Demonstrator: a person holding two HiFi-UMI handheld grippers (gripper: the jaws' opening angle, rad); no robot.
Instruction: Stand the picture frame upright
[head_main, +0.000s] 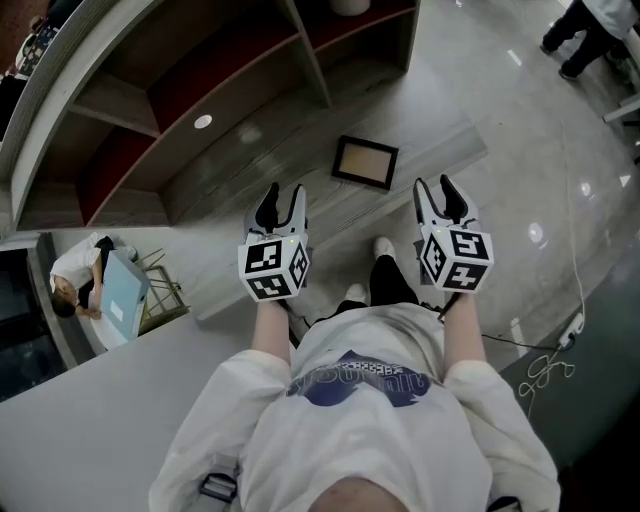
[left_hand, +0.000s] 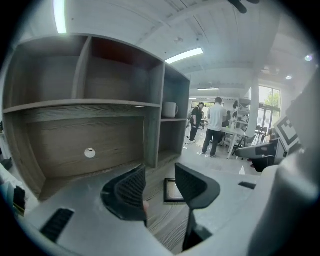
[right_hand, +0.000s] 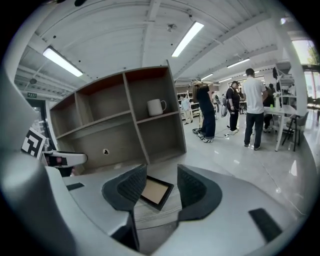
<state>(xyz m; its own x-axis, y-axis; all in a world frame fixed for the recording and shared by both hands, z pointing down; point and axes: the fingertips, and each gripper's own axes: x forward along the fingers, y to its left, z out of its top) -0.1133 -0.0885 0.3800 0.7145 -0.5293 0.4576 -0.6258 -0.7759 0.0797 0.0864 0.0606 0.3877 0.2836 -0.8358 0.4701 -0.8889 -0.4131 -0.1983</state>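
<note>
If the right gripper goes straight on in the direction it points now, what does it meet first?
Probably the picture frame, lying flat ahead between its open fingers; depth is unclear.

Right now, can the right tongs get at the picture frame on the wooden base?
Probably yes: the picture frame lies flat in the open, ahead of the open right tongs, with nothing standing between them.

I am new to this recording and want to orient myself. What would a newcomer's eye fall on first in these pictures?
A dark-rimmed rectangular picture frame lies flat on the grey wood-grain ledge before a large grey wooden shelf unit. Just short of it hover the left gripper and the right gripper, each with black jaws apart and empty. A white mug stands alone in one shelf compartment.
</note>
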